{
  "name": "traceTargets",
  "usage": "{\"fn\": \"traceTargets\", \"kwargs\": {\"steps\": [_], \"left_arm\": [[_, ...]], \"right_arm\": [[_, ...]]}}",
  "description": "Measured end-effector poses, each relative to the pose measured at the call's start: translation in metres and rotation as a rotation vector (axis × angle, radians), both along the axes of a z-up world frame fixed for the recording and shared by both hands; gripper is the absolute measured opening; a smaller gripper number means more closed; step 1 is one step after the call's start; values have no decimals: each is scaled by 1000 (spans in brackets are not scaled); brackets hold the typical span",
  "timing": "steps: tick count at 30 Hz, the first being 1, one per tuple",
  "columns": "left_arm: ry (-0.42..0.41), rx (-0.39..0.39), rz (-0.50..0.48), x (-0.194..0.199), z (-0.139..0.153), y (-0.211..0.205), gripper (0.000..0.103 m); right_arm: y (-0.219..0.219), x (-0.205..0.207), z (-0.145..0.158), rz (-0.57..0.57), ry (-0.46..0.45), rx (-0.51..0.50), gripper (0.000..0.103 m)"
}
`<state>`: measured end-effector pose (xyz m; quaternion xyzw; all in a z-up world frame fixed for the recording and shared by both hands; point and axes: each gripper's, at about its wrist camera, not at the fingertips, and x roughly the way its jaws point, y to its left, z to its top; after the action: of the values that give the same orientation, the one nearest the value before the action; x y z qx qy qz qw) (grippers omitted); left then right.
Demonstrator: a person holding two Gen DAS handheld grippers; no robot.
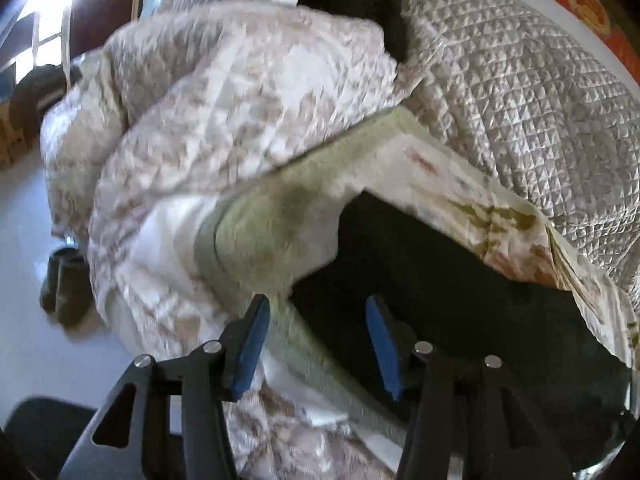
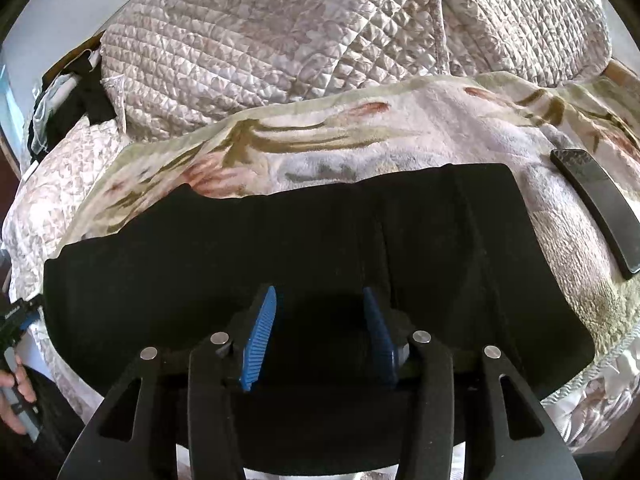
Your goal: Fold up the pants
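Observation:
The black pants lie folded into a wide flat band across a floral blanket on a bed. My right gripper hovers over the near part of the band. It is open, its blue pads apart with only the flat cloth below them. In the left wrist view the pants show as a dark patch at the lower right. My left gripper stands open at their left end, over the line where black cloth meets the blanket's green edge. Neither pair of pads pinches any cloth.
A quilted cover is heaped behind the blanket. A flat black phone-like slab lies on the blanket at the right. Dark clothes lie at the far left. A hand holds the other gripper at the left edge. Pale floor borders the bed.

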<state>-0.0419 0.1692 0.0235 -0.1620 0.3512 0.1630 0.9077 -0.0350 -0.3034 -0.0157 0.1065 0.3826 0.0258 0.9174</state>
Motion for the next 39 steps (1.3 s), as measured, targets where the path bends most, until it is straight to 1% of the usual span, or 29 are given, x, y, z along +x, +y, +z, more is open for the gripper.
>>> {"fn": "traceTargets", "kwargs": {"steps": [2,3,4,5,6,7,8,9,11,12,14,15,17,20,23,25,27,28,29,30,31,32,33,35,36,37,38,39], "left_arm": [[-4,14,-21,7,0,-1,53],[10,5,-42,13,-4,-2,53],[50,-7,-54,19,-12,-1,52],[70,0,-53,21,-17,-2,52],[69,50,-54,21,-16,-8,48],[84,93,-57,20,-16,-13,37],[91,121,-68,20,-16,-18,19],[94,120,-94,19,-17,-22,11],[97,141,-95,16,-14,-25,10],[90,136,-83,13,-10,-24,10],[68,113,-47,1,-3,-17,10],[68,102,-45,-3,-3,-13,10],[95,73,-43,-1,-9,-10,11],[98,71,-35,-3,-8,-11,12],[89,63,-17,-6,-3,-8,19],[82,51,7,-7,2,-4,20],[65,61,10,-5,9,-6,21],[52,66,1,-4,13,-9,21],[39,70,-13,-3,18,-12,23],[24,70,-33,0,22,-17,30],[5,66,-59,4,25,-24,35],[-8,60,-91,8,26,-29,45],[-13,57,-133,14,26,-37,49],[14,57,-205,27,19,-52,49],[48,53,-246,37,10,-59,49],[89,50,-262,44,1,-64,49],[133,50,-274,50,-8,-68,49],[147,69,-273,52,-11,-71,49]], "right_arm": [[0,0,0,1,-1,3,48],[-1,0,0,1,-1,3,48],[-1,0,0,2,-1,3,49],[-1,1,0,3,-1,3,49],[-2,1,0,3,-2,3,49],[-1,1,0,2,-3,5,49],[-1,2,0,2,-3,7,49],[-1,2,0,1,-3,7,49],[-2,2,0,4,-4,7,49],[-2,1,1,4,-5,8,49],[-3,1,1,2,-12,15,49],[-4,1,1,0,-12,19,49],[-4,3,0,-4,-8,21,49],[-3,2,1,-5,-13,21,49],[-4,1,2,-6,-17,28,49],[-3,0,5,-5,-27,29,49],[-1,-1,8,0,-41,25,49],[0,-2,10,2,-52,22,49],[1,-3,13,-6,-72,12,49],[1,-4,15,-14,-81,4,49],[-1,-4,16,-32,-86,-11,49],[-5,-3,14,-67,-73,-30,49],[-9,0,12,-86,-58,-36,49],[-25,4,2,-161,4,-31,49],[-31,4,1,-176,12,-13,49],[-36,3,2,-187,3,11,49],[-36,1,6,-205,-12,-16,49],[-35,-2,10,-212,-33,-40,49]]}}
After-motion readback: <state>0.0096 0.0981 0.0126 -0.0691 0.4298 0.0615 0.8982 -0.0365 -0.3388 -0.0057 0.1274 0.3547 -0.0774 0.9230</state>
